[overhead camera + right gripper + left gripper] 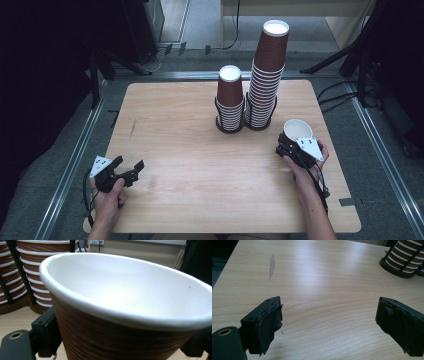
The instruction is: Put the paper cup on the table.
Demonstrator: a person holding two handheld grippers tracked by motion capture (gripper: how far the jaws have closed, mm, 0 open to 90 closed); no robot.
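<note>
Two stacks of brown paper cups stand upside down in black wire holders at the back middle of the table: a short stack [230, 100] and a tall stack [266, 75] to its right. My right gripper [295, 145] is shut on a single brown cup [298, 129] with a white inside, mouth up, at the table's right side just in front of the tall stack. In the right gripper view that cup [130, 310] sits between the jaws, its rim tilted toward the camera. My left gripper [127, 167] rests low at the front left, open, with bare wood between its pads [268, 325].
The light wooden table [190, 165] has a faint grey streak [272, 265] at its left. The short stack's holder base [399, 267] sits at the upper right in the left gripper view. Metal rails and dark stands surround the table on the floor.
</note>
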